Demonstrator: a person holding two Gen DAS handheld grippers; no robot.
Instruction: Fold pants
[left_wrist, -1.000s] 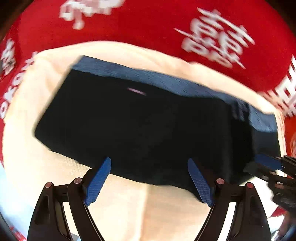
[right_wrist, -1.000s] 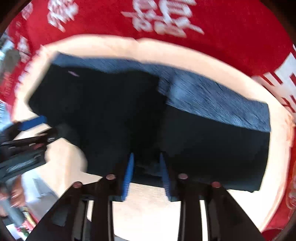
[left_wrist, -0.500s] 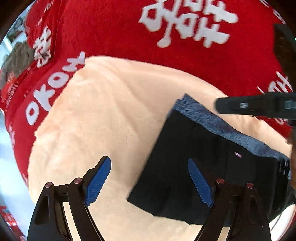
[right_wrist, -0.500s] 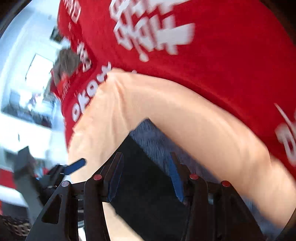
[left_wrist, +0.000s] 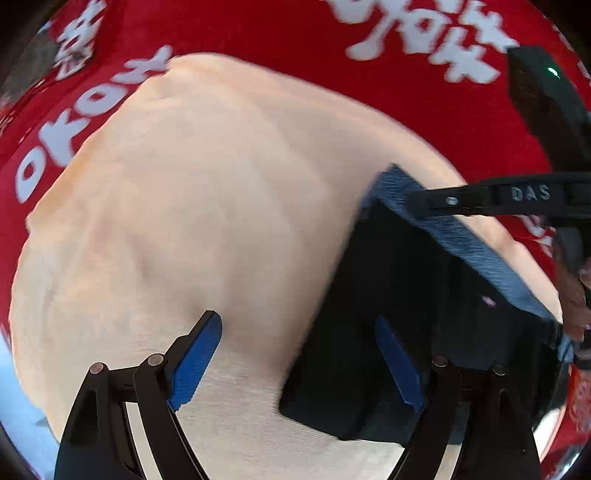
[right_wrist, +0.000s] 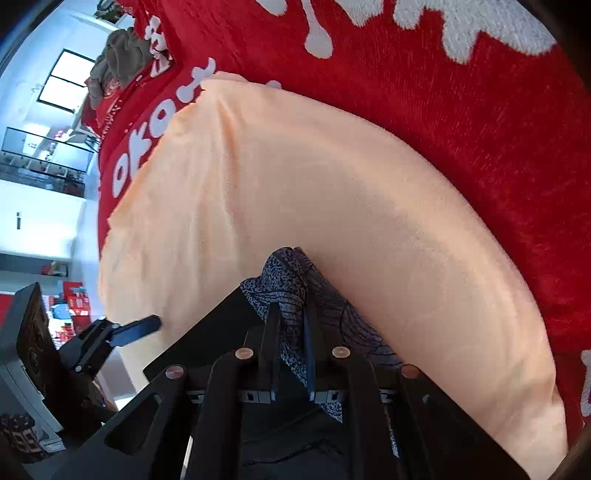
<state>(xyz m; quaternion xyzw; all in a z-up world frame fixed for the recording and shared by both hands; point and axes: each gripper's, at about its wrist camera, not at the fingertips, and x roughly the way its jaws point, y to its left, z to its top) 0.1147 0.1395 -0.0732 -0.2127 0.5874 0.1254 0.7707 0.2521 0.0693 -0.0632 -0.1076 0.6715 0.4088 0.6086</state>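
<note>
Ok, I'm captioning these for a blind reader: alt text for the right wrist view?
The right gripper is closing on a bunched blue-grey edge of the dark pants, which lie on a peach blanket over a red cloth. The open left gripper shows at left.

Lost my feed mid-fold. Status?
Right gripper closing on folded black pants, corner between jaws. Left gripper open, empty, over peach fleece blanket. Nothing blocking.

Pants (left_wrist: 424, 295): dark, near-black fabric with a blue-grey textured band along the far edge, folded into a compact flat rectangle. Lies on the peach blanket (left_wrist: 221, 221), toward its right side. One corner of the band (right_wrist: 291, 280) is bunched and raised off the blanket.
</note>
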